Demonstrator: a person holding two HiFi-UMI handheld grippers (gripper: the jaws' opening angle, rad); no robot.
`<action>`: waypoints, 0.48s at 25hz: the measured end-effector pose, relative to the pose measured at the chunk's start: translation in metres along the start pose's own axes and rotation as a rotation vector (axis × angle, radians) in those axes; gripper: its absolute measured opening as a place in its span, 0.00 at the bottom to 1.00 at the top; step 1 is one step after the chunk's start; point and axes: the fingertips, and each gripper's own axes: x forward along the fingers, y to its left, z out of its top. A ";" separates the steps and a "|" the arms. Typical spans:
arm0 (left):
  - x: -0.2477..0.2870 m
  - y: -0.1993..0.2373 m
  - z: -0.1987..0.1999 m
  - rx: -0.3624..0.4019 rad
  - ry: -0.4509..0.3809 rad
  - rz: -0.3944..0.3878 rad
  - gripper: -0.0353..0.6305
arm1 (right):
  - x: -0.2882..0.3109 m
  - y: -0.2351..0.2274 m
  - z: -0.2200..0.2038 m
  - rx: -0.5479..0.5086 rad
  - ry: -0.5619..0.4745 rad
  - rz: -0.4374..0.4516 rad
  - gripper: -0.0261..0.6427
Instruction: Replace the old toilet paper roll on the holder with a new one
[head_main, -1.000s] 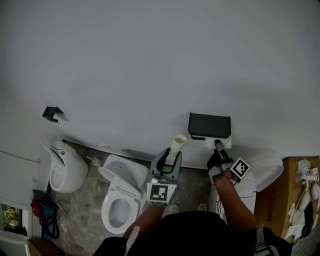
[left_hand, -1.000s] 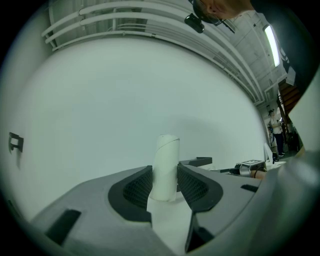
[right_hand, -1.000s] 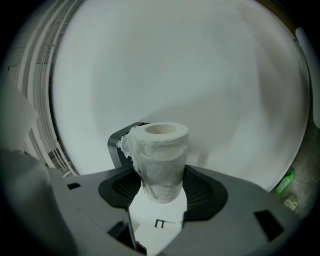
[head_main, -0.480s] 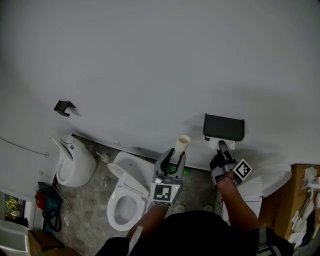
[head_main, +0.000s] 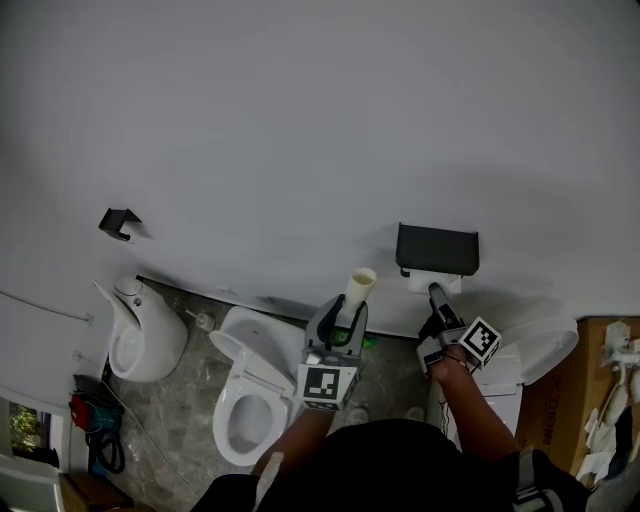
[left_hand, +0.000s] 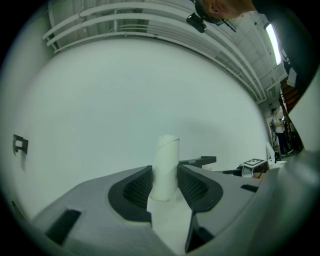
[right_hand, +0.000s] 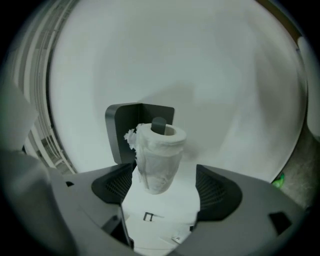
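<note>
The bare cardboard tube (left_hand: 165, 165) of the old roll stands upright between the pads of my left gripper (left_hand: 164, 186), which is shut on it; the head view shows this tube (head_main: 358, 288) raised left of the black holder (head_main: 437, 248). A new white paper roll (right_hand: 157, 157) sits on the holder's dark peg (right_hand: 159, 125), in front of the black back plate (right_hand: 125, 125). My right gripper (right_hand: 165, 187) points at it with its jaws opening. The roll lies between the pads (right_hand: 212, 190) and neither touches it. From above, the right gripper (head_main: 437, 293) is just below the holder.
A white toilet (head_main: 250, 395) with its seat down stands below the left gripper. A white urinal-like bowl (head_main: 140, 335) and a black wall hook (head_main: 118, 223) are at the left. A white lid (head_main: 545, 345) and a cardboard box (head_main: 560, 400) lie at the right.
The head view has swung a little. The right gripper stays at the holder with the new roll; the left gripper keeps the tube upright in the same spot.
</note>
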 end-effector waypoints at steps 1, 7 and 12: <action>0.001 -0.001 0.000 0.000 -0.002 -0.004 0.28 | -0.004 0.003 0.001 -0.049 0.006 -0.004 0.57; 0.007 -0.012 -0.001 -0.019 -0.004 -0.037 0.28 | -0.037 0.022 0.013 -0.477 0.054 -0.051 0.57; 0.009 -0.022 -0.004 -0.035 0.002 -0.065 0.28 | -0.058 0.057 0.021 -0.923 0.071 -0.063 0.57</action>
